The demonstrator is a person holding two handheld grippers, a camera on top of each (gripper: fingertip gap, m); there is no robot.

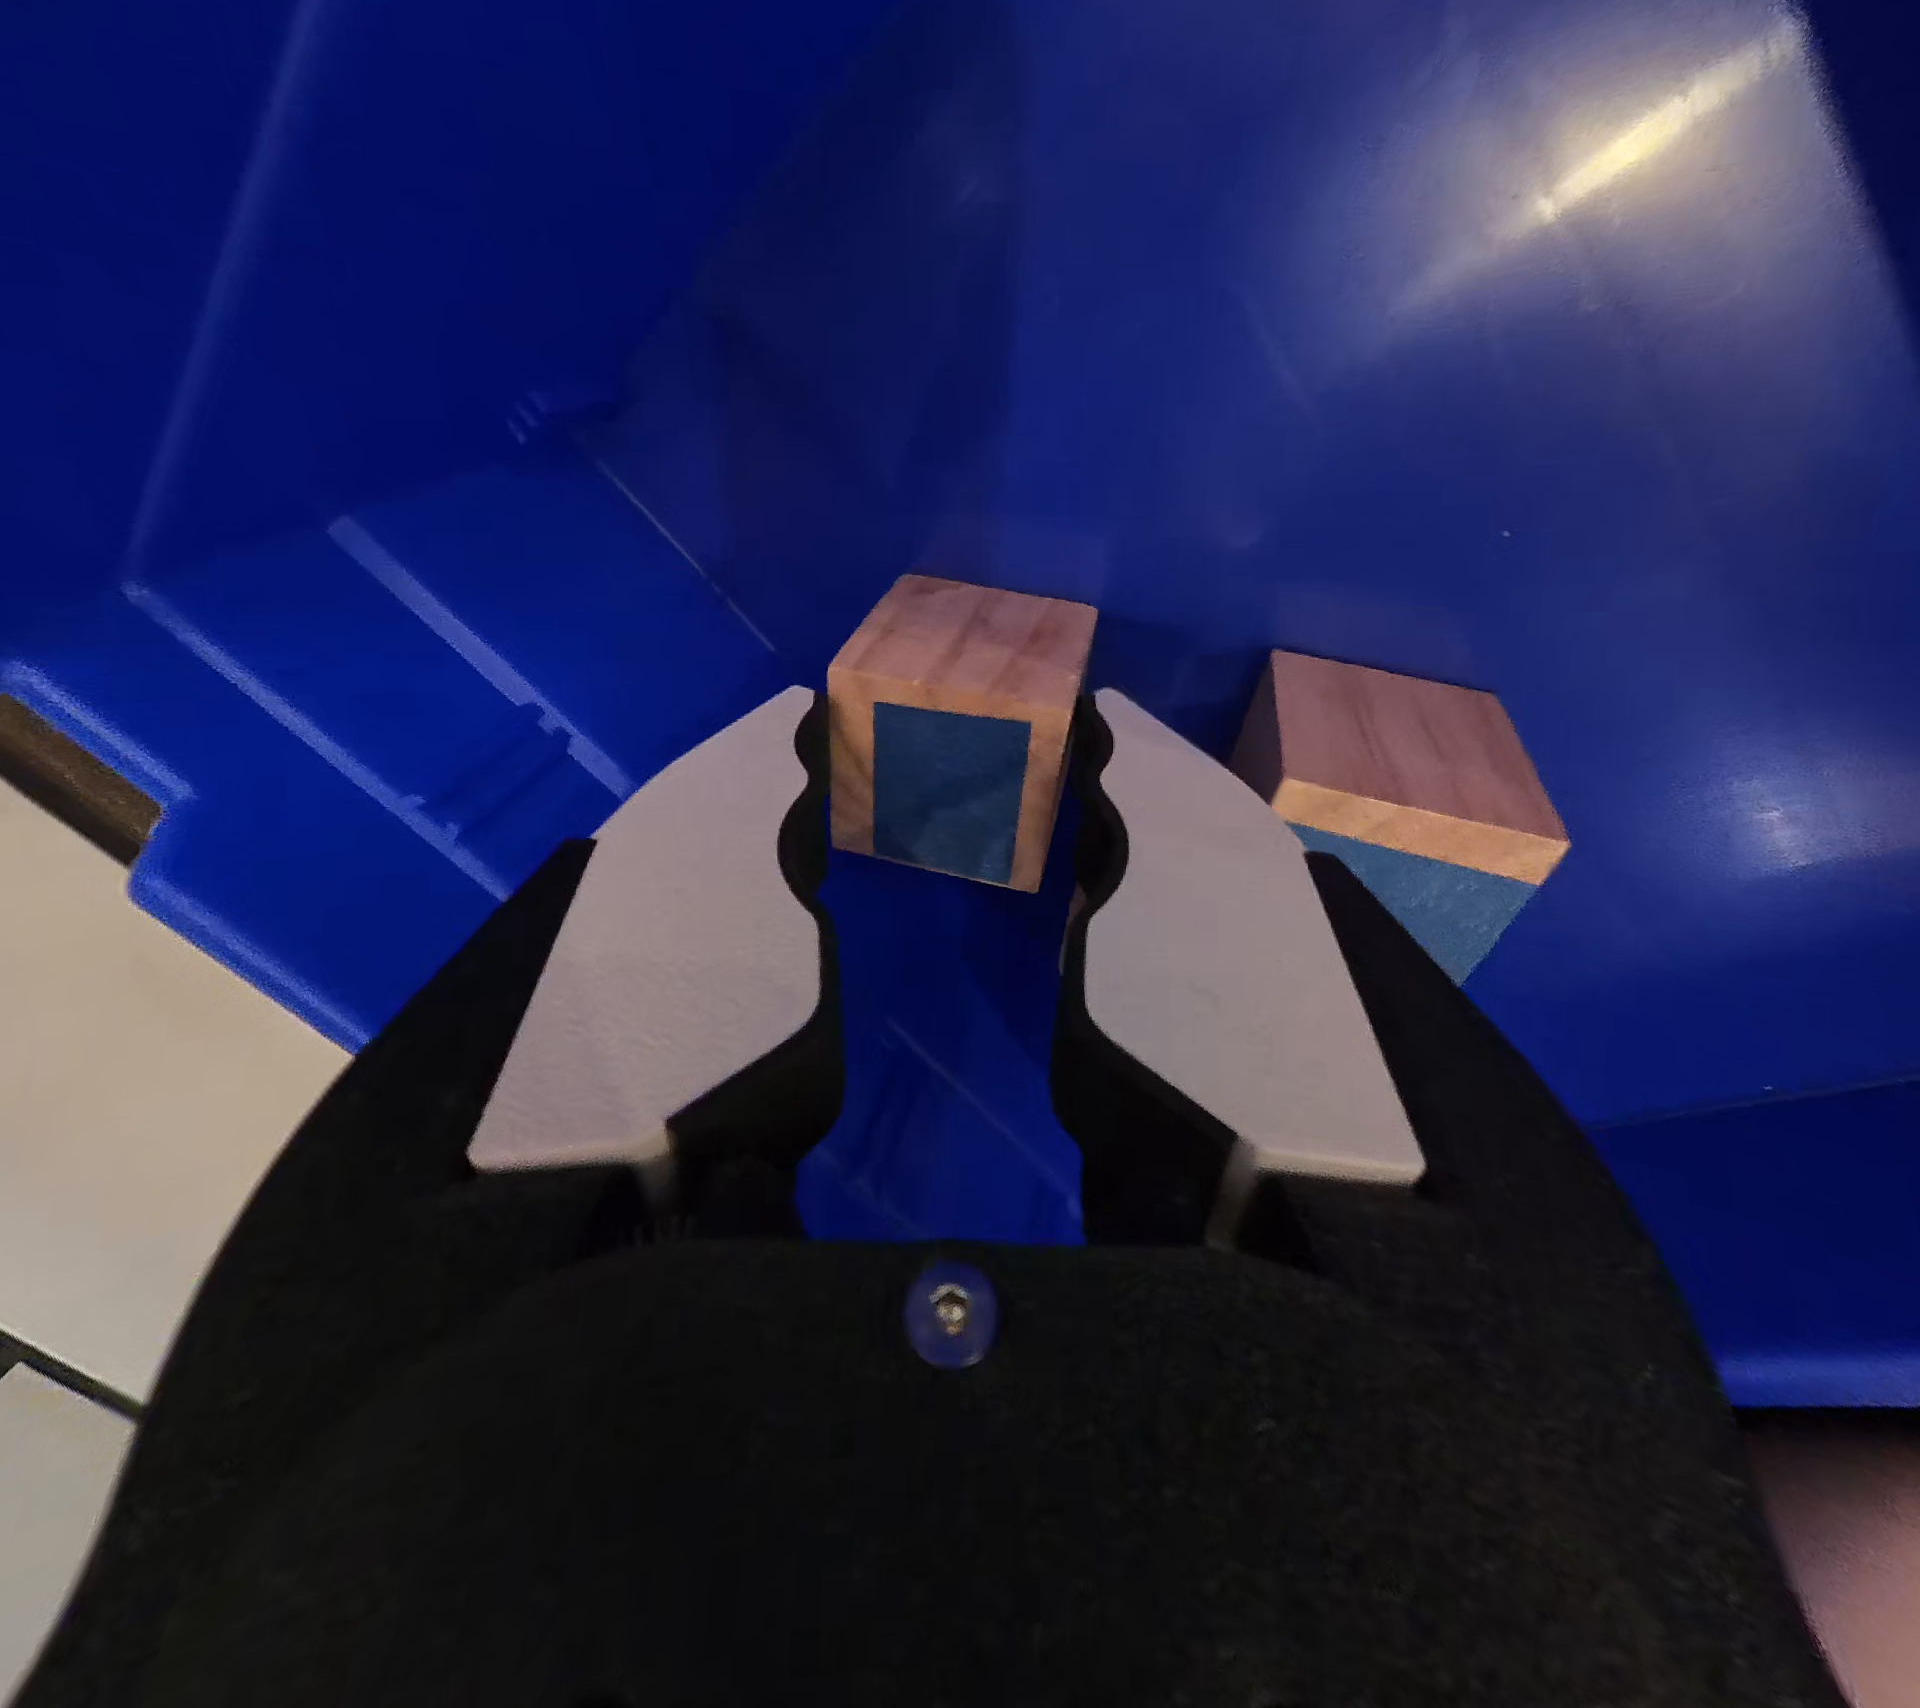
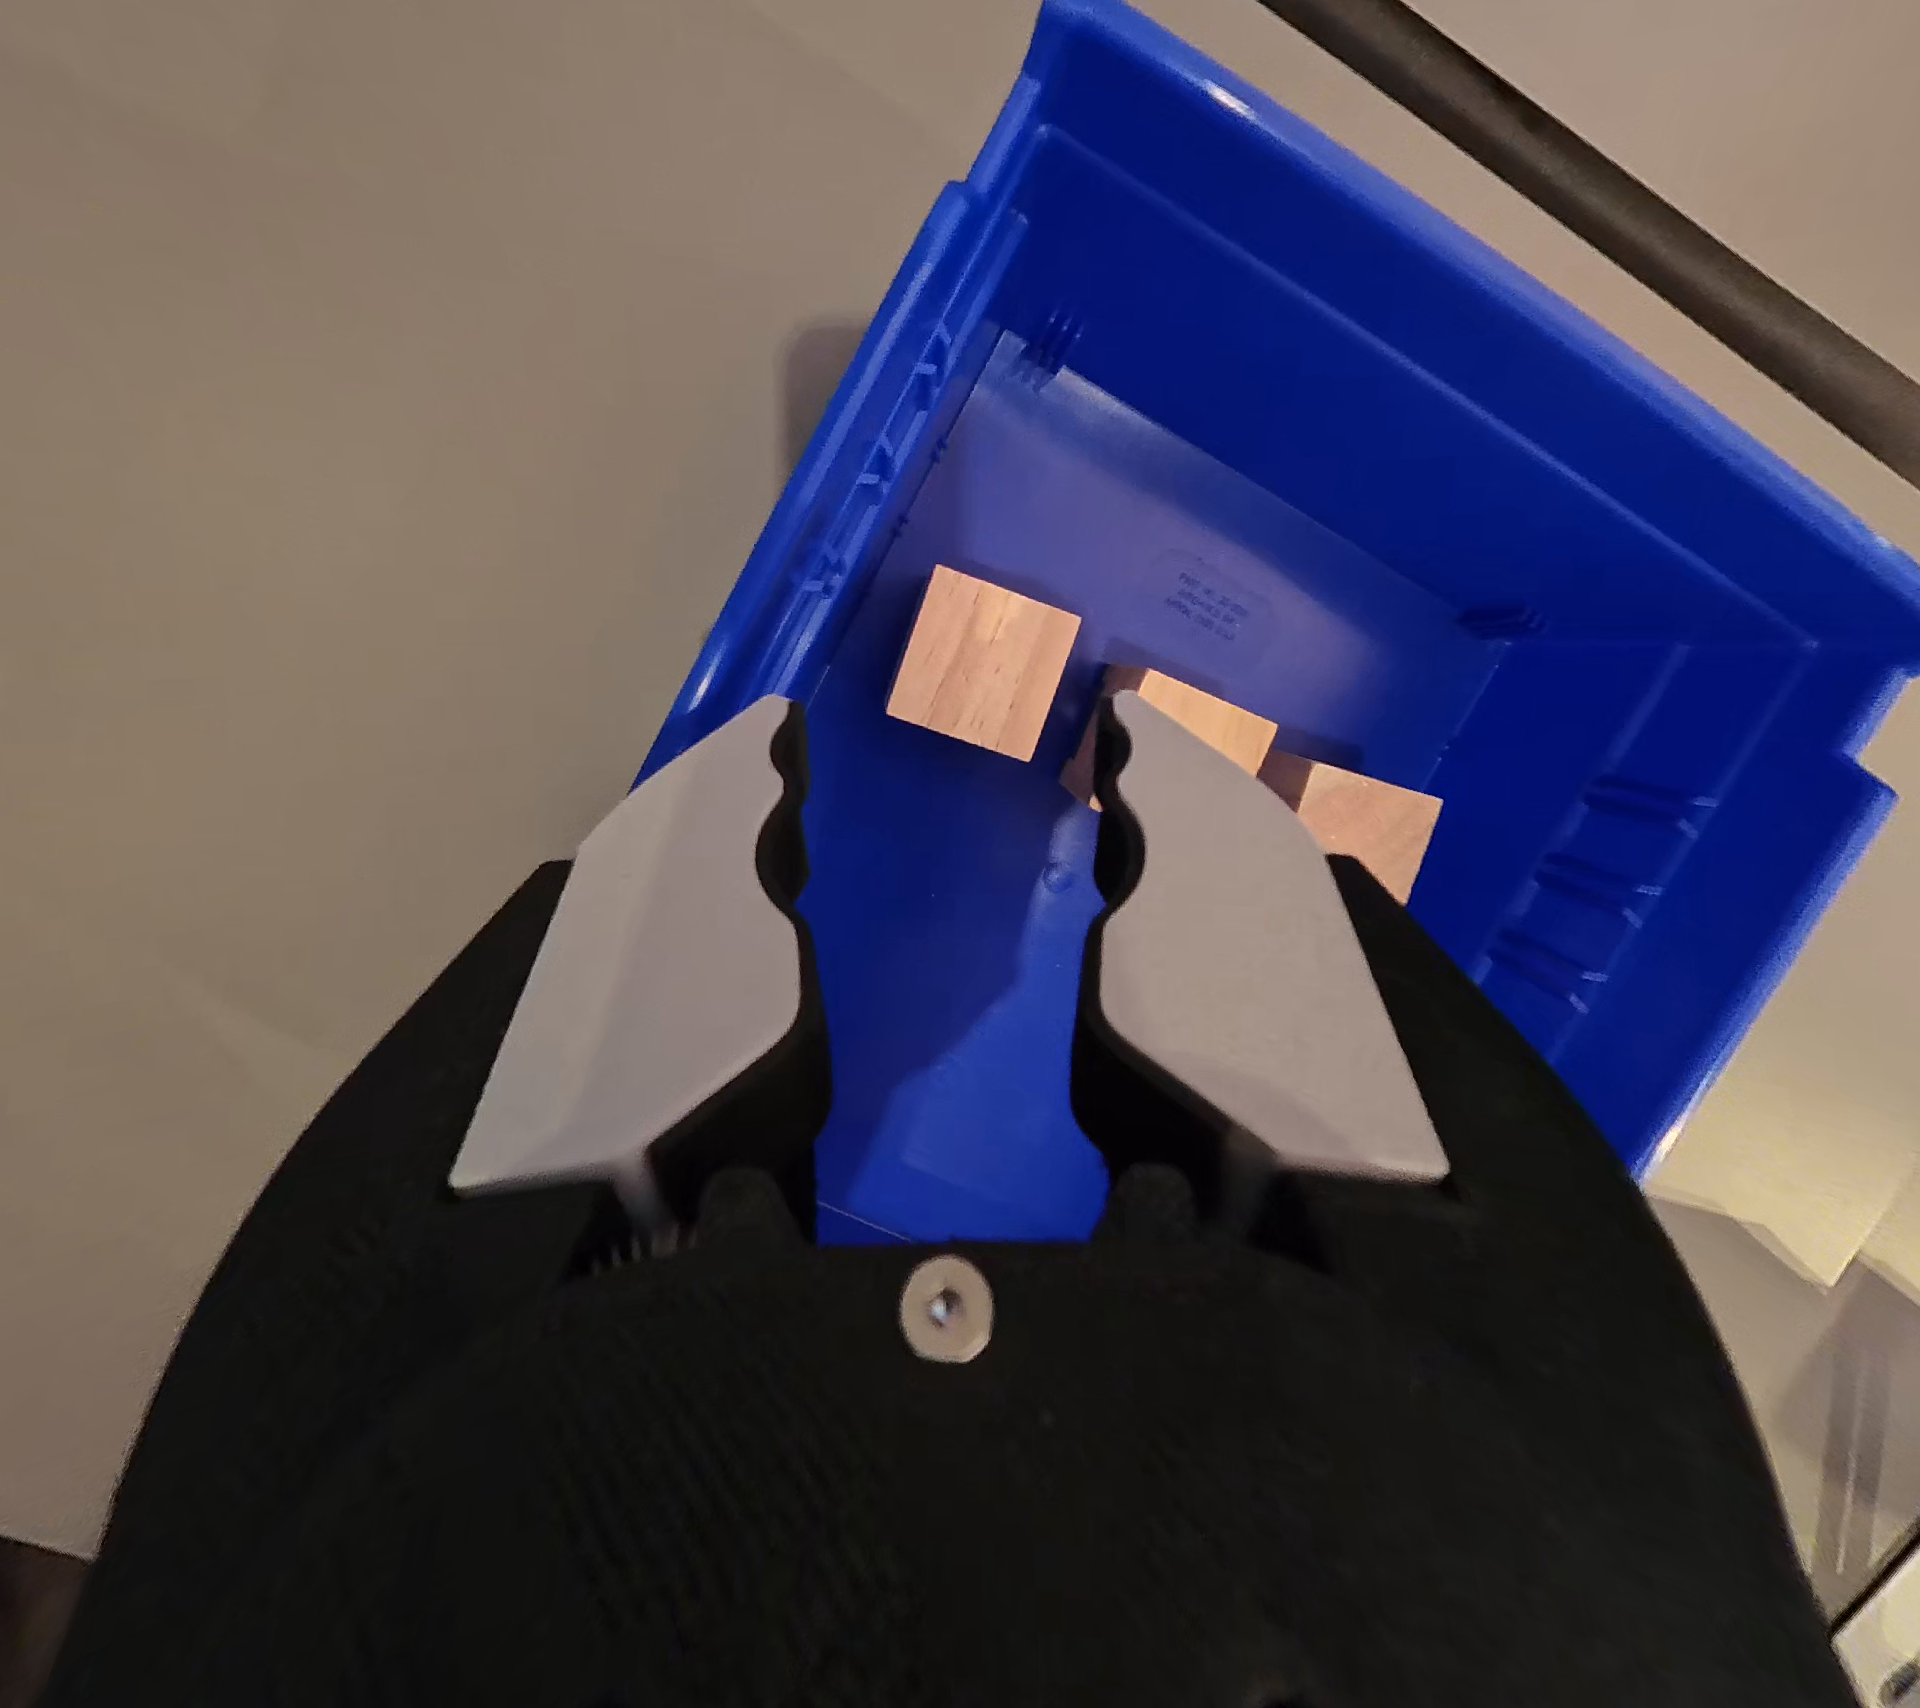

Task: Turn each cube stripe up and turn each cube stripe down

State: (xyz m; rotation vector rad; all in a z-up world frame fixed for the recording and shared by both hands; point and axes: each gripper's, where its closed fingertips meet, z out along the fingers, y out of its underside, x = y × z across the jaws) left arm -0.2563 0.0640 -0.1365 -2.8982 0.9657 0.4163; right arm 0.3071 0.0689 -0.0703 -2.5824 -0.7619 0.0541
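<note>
Wooden cube (image 1: 951, 780) with a blue stripe on its near face sits clamped between the fingers of the left gripper (image 1: 951, 791), inside a blue bin (image 1: 1351, 256). Just right of it, a second cube (image 1: 1413, 811) rests on the bin floor, stripe facing near. The right gripper (image 2: 951, 749) hangs over the bin, jaws spread and holding nothing, with a plain-topped cube (image 2: 982, 663) just beyond its tips.

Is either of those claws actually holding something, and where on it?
The left gripper pinches a wooden cube by two opposite side faces. The right gripper holds nothing.
</note>
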